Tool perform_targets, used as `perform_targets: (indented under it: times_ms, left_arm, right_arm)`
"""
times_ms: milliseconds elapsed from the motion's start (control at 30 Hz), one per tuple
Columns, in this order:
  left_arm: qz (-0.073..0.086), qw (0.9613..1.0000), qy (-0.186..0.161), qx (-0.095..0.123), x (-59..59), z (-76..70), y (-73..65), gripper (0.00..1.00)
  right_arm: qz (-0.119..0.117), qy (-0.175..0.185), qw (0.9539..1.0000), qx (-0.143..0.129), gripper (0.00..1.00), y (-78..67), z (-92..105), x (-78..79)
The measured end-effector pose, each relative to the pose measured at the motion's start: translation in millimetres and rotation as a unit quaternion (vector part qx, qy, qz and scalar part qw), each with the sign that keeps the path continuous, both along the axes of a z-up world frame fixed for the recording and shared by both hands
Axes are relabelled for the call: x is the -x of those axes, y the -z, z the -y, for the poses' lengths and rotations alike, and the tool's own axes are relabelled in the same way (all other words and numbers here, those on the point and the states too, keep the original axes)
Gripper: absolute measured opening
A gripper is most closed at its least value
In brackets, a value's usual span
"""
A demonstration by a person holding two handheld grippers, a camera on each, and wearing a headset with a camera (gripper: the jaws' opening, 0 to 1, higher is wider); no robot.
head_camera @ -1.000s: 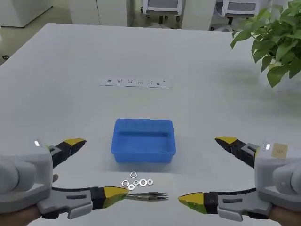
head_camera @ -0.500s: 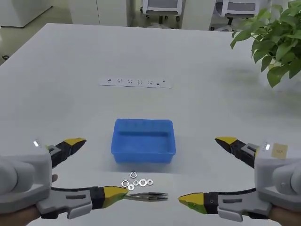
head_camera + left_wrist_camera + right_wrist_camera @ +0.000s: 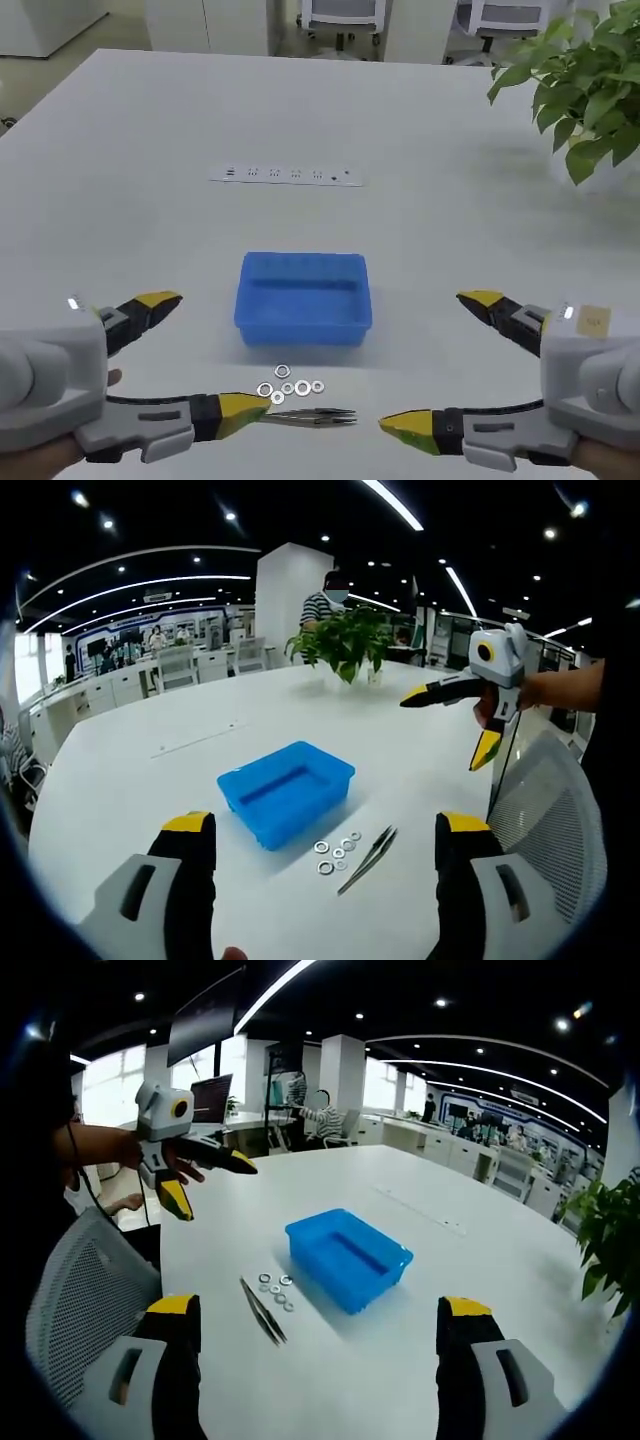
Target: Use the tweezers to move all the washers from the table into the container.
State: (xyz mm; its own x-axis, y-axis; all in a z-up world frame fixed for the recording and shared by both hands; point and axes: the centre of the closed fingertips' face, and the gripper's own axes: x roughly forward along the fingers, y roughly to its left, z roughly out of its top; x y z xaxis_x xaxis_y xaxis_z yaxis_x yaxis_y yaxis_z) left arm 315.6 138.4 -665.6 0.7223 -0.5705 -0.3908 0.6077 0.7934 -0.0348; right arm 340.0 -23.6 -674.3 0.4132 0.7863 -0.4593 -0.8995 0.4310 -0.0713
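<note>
Several small metal washers (image 3: 290, 385) lie in a cluster on the white table, just in front of the blue container (image 3: 303, 332). Slim metal tweezers (image 3: 310, 417) rest flat on the table beside them, nearer to me. My left gripper (image 3: 222, 350) hovers open to the left of the washers, holding nothing. My right gripper (image 3: 419, 359) is open to their right, also holding nothing. The left gripper view has washers (image 3: 337, 847), tweezers (image 3: 368, 858), container (image 3: 300, 815) and the right gripper (image 3: 440, 735). The right gripper view has washers (image 3: 275, 1288), tweezers (image 3: 262, 1312), container (image 3: 335, 1280) and the left gripper (image 3: 220, 1193).
A white power strip (image 3: 287, 175) lies mid-table beyond the container. A leafy plant (image 3: 580, 90) stands at the far right corner. Office chairs (image 3: 345, 15) stand past the far edge. A mesh chair back (image 3: 545, 820) is at the near edge.
</note>
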Motion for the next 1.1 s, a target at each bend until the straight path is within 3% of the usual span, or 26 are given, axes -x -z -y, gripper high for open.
perform_targets:
  times_ms: [1100]
  left_arm:
    - [0.004,0.9999,0.006,-0.012,-0.6,-1.6,-0.3,0.96]
  right_arm:
    - [0.004,-0.007,1.0000,0.003,1.00,-2.0,-0.4,0.3]
